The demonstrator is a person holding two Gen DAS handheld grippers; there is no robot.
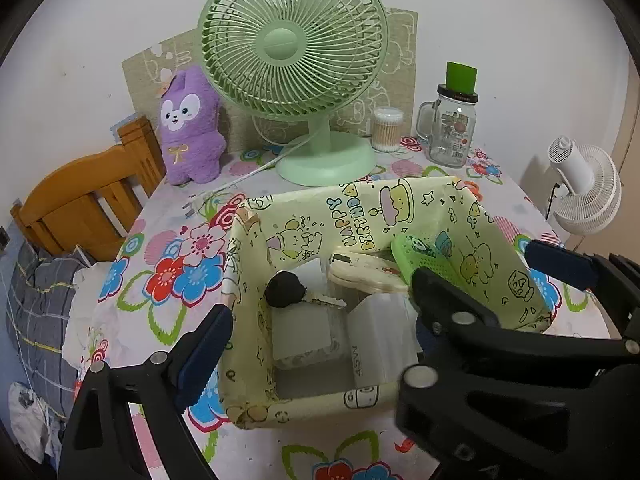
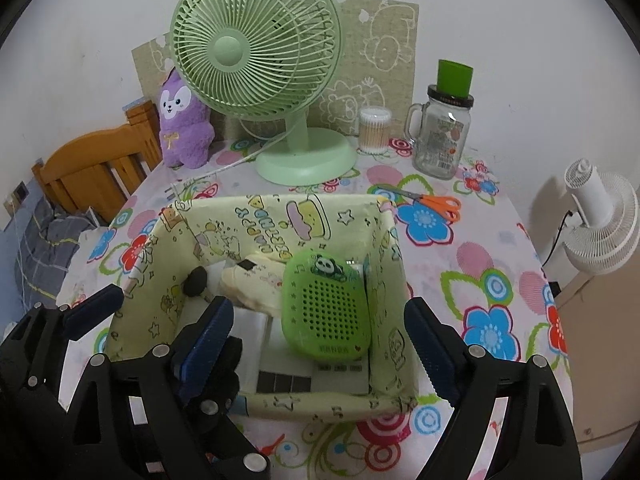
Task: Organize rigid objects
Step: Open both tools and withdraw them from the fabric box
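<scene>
The green case leans upright against the box's right wall, long axis running up, panda end topmost. Both the left gripper and right gripper stand with jaws apart, clamping nothing.

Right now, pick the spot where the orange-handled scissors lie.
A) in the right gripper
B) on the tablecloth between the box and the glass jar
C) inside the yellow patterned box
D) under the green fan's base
B: in the right wrist view the scissors lie flat on the tablecloth, beyond the box and short of the glass jar.
</scene>
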